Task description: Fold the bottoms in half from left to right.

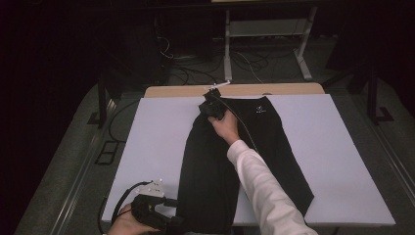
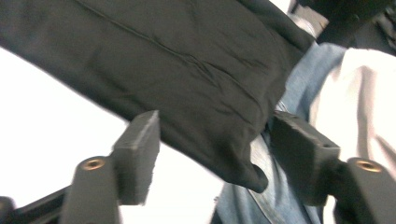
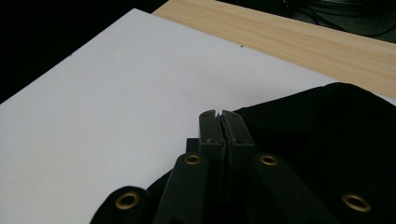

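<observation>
A black garment (image 1: 205,166) lies lengthwise down the middle of a white board (image 1: 151,137). At its far left corner my right gripper (image 1: 208,106) is shut on the fabric. In the right gripper view the jaws (image 3: 219,122) stand pressed together, with the black garment (image 3: 327,130) bunched around them. My left gripper (image 1: 177,211) is at the near left corner of the garment, by the board's front edge. In the left gripper view its jaws (image 2: 219,154) stand apart. A corner of the black garment (image 2: 187,70) hangs between them, and the pads do not press on it.
The board rests on a wooden table (image 1: 171,91) whose far edge shows beyond it. A white sleeve (image 1: 264,191) crosses the garment diagonally. Blue jeans (image 2: 308,70) are close behind the left gripper. Cables and a desk frame (image 1: 266,44) stand on the floor beyond.
</observation>
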A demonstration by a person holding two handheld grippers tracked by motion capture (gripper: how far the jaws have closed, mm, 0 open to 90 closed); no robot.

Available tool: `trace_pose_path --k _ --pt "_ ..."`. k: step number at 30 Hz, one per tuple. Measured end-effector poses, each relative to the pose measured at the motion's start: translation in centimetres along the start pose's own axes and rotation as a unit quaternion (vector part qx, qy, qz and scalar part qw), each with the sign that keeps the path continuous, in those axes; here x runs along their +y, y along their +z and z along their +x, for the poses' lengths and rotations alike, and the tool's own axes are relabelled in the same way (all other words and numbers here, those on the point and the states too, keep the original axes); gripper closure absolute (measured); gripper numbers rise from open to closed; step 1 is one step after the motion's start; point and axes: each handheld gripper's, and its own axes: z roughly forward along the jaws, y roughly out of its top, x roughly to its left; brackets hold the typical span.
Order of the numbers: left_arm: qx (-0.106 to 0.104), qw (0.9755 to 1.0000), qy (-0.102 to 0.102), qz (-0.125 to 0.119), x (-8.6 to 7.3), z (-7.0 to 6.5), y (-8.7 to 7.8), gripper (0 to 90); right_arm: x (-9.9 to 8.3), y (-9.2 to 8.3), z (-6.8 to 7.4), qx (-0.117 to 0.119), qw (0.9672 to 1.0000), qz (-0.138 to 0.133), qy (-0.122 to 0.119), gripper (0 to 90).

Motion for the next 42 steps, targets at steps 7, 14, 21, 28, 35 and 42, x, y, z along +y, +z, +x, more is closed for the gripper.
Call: trace_pose_path --k 7,14,21,28,35,42 --pt "0.011 0.999 0.041 0.011 0.6 0.1 0.6 57.9 0.0 0.0 0.2 0.004 1.0 -0.002 -0.003 86.7" --pt "0.034 0.9964 0.078 0.009 0.5 0.3 0.7 78.9 0.1 -0.2 0.3 0.008 0.9999 -0.008 -0.002 86.7" --pt "0.021 0.9987 0.044 0.013 0.7 0.6 0.6 89.3 0.2 -0.5 0.4 0.01 0.9999 -0.012 -0.004 86.6" --pt "0.021 0.9995 0.012 -0.019 0.6 1.4 -0.1 89.3 0.6 -1.5 0.2 0.009 0.9998 -0.018 -0.006 86.6" --pt "-0.013 0.9959 -0.027 -0.085 1.6 1.8 -0.8 89.4 1.1 -2.5 -0.4 0.002 0.9997 -0.023 -0.011 86.6" --pt "-0.044 0.9903 -0.05 -0.122 2.4 1.7 -0.9 89.3 1.6 -3.9 -1.4 -0.009 0.9994 -0.032 -0.005 86.6"
